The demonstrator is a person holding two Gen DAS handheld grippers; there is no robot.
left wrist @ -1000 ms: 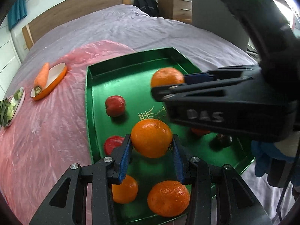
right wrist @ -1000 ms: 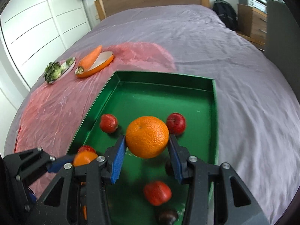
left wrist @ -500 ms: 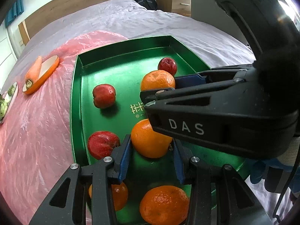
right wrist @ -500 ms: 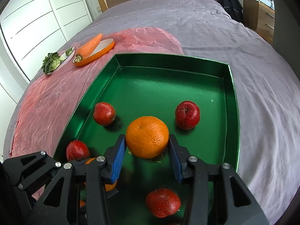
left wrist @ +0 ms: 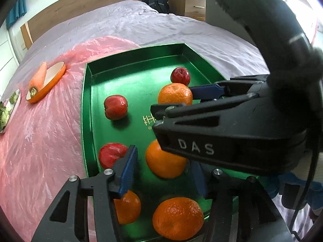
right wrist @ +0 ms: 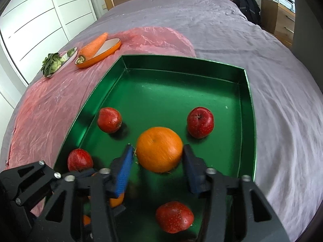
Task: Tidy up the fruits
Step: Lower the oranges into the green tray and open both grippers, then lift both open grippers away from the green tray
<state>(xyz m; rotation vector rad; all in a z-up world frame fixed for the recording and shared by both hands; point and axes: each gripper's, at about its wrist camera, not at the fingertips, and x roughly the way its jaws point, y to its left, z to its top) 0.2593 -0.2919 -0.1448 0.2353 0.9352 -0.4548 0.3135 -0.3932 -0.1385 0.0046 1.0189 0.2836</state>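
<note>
A green tray lies on the bed and holds oranges and red apples. My left gripper is open, its jaws spread on either side of an orange that rests on the tray floor. My right gripper is also open around another orange that sits on the tray. That right gripper crosses the left wrist view. Red apples lie around them. Two more oranges sit at the tray's near edge.
An orange dish with a carrot and a plate of greens lie on the pink plastic sheet left of the tray. The grey bedspread surrounds it. A wooden dresser and a backpack stand behind the bed.
Both grippers lowered their oranges onto the tray floor and opened; the oranges now sit free between the spread fingers.
</note>
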